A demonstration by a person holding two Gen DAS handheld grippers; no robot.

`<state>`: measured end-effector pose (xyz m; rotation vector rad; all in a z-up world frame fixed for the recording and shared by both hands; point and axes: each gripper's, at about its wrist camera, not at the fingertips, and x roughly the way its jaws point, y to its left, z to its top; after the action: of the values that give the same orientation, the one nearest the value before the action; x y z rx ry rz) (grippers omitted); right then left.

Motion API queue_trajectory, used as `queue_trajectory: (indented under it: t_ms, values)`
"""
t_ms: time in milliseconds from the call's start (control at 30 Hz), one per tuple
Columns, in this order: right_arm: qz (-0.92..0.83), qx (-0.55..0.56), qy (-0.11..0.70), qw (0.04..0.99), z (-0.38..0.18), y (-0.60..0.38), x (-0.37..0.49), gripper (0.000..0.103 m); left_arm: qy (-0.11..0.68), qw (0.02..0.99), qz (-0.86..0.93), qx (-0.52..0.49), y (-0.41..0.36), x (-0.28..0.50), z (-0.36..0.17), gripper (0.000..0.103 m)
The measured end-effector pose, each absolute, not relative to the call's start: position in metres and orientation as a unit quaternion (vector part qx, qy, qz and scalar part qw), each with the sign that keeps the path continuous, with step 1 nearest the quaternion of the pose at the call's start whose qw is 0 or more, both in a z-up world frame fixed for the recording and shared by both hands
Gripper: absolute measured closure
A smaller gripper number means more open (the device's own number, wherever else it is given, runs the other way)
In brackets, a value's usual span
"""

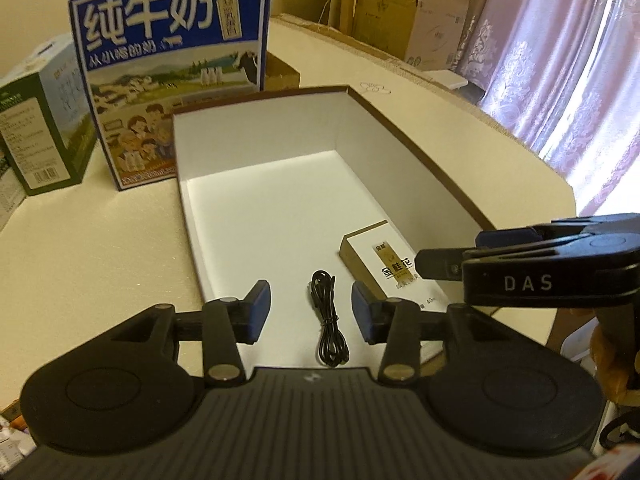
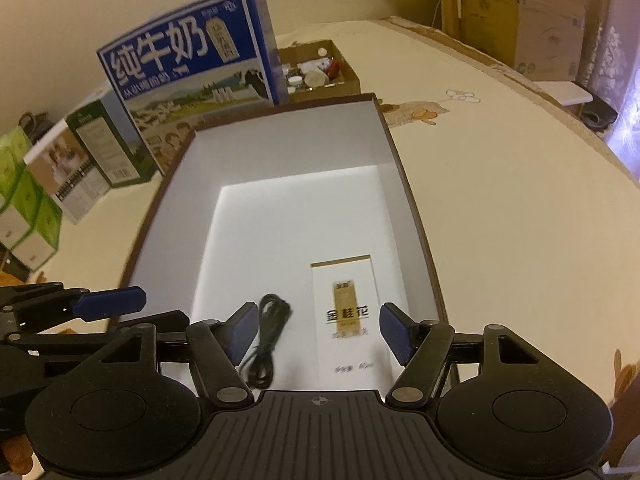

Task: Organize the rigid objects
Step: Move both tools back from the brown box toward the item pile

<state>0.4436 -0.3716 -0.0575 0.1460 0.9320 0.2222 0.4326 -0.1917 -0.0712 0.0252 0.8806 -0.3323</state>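
Cream table [image 1: 100, 248]; lilac curtains [image 1: 560, 80] glow — stacked cartons [image 1: 400, 8] behind.

The open box [image 1: 420, 148] ahead of both jaws was white inside, with a dark brown rim and outer wall. The bundled cable [image 1: 326, 320], between the left jaws, was black. The small carton [image 2: 346, 312], between the right jaws, was white with a gold edge, a gold label and black characters. Both the left gripper [image 1: 306, 312] and the right gripper [image 2: 316, 330] were black with blue pads [image 1: 256, 312]. Beyond the open box, the milk carton [image 1: 172, 68] was blue with white characters and a printed farm picture. The counter [image 2: 520, 220] was cream with small brown cartoon drawings. To the right of the left jaws, the curtain [image 1: 560, 80] was pale purple with a white floral pattern.
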Motion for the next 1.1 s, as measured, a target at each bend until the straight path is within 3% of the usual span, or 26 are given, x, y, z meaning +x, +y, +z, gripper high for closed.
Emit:
queue_trajectory:
  t_ms: [400, 600, 1100]
  values:
    - [0.101, 0.111, 0.406, 0.901, -0.009, -0.348, 0.383, 0.038, 0.39, 0.909, -0.147, -0.005, -0.145, 0.366, -0.021, 0.056]
    - [0.119, 0.124, 0.391, 0.904, 0.007, -0.319, 0.342, 0.037, 0.378, 0.92, -0.1, 0.0, -0.101, 0.318, -0.006, 0.048]
    - [0.223, 0.112, 0.378, 0.892, -0.007, -0.237, 0.257, 0.037, 0.363, 0.931, -0.008, -0.026, 0.003, 0.19, 0.0, 0.038]
